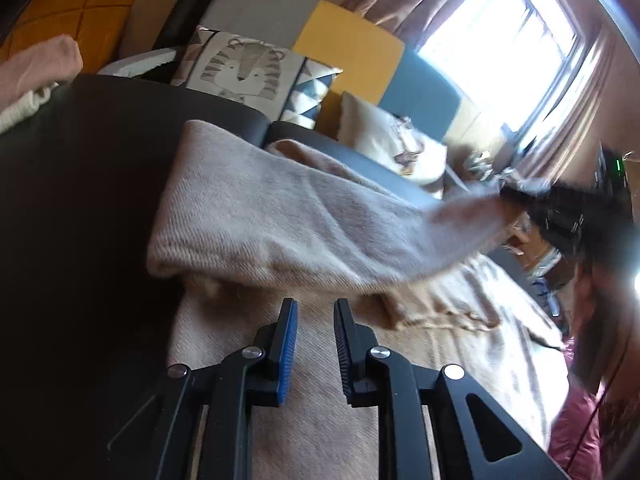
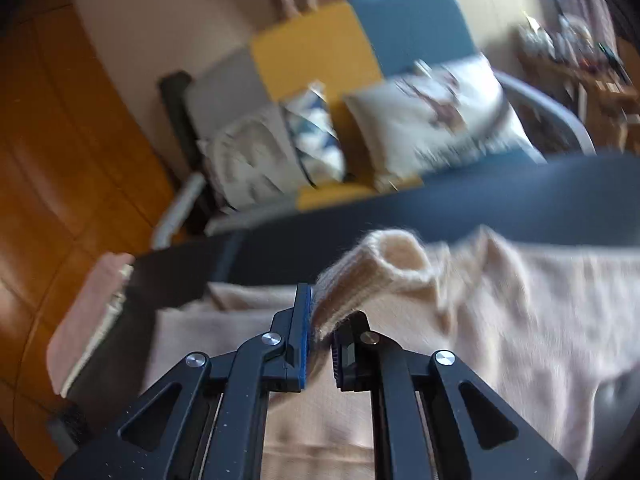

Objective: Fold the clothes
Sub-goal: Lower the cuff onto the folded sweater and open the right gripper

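A beige knit sweater (image 1: 280, 216) lies on a dark table (image 1: 80, 208). One of its sleeves is lifted and stretched toward the right in the left wrist view. There the blurred right gripper (image 1: 510, 198) holds the sleeve's end. In the right wrist view my right gripper (image 2: 330, 320) is shut on the ribbed cuff (image 2: 384, 272), which sticks up between the pads above the sweater's body (image 2: 500, 320). My left gripper (image 1: 315, 308) hovers low over the sweater's body, open, with a clear gap and nothing between its fingers.
A folded pink and white stack (image 1: 36, 72) (image 2: 88, 320) sits at the table's left end. Behind the table stands a sofa with a tiger cushion (image 1: 240, 68) and other cushions (image 2: 432, 112). A bright window (image 1: 500, 32) is at the right, and wooden floor (image 2: 60, 140) at the left.
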Available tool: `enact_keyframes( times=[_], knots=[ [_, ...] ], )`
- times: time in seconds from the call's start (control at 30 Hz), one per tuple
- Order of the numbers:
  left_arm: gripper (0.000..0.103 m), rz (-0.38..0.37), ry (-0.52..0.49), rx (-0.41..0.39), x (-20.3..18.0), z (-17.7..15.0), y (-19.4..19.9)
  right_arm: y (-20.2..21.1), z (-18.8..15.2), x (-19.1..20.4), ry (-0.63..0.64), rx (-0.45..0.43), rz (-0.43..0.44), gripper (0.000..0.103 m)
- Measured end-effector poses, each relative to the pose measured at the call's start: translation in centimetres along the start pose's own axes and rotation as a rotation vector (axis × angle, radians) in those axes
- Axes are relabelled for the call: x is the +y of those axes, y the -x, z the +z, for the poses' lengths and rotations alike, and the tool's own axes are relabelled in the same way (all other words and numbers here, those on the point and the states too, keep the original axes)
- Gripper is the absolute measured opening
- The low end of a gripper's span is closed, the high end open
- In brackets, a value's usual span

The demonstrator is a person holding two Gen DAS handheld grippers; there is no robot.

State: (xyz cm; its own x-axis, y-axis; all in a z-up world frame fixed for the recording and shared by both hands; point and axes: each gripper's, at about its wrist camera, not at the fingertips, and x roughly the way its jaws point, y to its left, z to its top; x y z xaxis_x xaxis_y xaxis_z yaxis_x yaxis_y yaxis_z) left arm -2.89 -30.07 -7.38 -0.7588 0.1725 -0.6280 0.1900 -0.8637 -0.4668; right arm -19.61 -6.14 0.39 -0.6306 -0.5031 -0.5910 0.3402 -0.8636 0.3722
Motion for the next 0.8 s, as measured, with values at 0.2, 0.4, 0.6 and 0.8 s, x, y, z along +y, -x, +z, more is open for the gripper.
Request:
enact_keyframes(
  times=[0.2, 0.4, 0.6, 0.8],
  knots=[
    [0.018, 0.011, -0.003, 0.096, -1.4, 1.6, -2.7, 2.4, 2.8, 5.2, 0.089, -0.088, 0.095, 0.01],
    [0.018, 0.093, 0.062, 0.057, 1.7, 5.2, -4.0, 4.9, 4.2, 6.1, 0.119, -0.16, 0.109, 0.01],
    [0.018, 0.09, 0.114, 0.008, 5.2, 6.1, -2.0, 4.3, 3.8, 2.4, 0.042, -0.156, 0.049, 0.001],
    [0.018, 0.12, 0.007, 0.018, 3.9, 4.5, -2.1, 0.0, 0.5, -1.2, -0.064, 0.058, 0.035, 0.003]
  ],
)
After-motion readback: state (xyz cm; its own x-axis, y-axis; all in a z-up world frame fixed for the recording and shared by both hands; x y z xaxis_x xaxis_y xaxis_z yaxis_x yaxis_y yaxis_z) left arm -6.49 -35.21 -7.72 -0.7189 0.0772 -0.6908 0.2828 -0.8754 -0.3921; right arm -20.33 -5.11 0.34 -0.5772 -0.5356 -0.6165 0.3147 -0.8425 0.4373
